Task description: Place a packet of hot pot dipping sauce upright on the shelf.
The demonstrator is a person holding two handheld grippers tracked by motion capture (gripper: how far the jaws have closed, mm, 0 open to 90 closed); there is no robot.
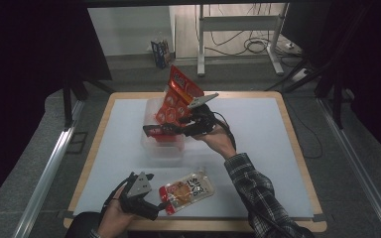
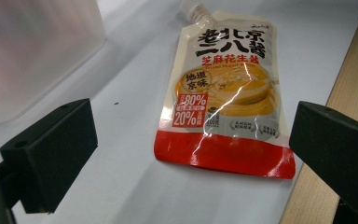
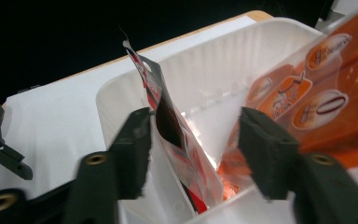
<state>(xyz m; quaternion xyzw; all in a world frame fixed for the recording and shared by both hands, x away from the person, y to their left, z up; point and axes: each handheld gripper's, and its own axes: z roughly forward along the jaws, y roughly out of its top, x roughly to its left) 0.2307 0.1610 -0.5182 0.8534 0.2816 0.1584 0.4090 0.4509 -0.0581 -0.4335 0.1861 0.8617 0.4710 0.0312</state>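
Note:
A clear plastic container (image 1: 151, 145) stands at the middle of the table. A large orange snack bag (image 1: 177, 96) leans out of its far side. My right gripper (image 1: 154, 131) hovers over the container with its jaws apart. In the right gripper view a red and white pouch (image 3: 168, 126) stands on edge in the container (image 3: 205, 51) between the jaws of the right gripper (image 3: 193, 144), loose, beside the orange bag (image 3: 317, 107). Near the front edge lies a sauce pouch (image 1: 188, 191) with a spout. My left gripper (image 1: 154, 196) is open just left of it. The pouch (image 2: 223, 93) lies flat ahead of the left gripper (image 2: 196, 149).
A white mat (image 1: 258, 148) covers the wooden table, whose edge (image 2: 335, 84) runs close to the sauce pouch. The container wall (image 2: 37, 51) rises at the left of the left gripper view. Beyond the table, a small box (image 1: 161, 52), desk legs and cables are on the floor.

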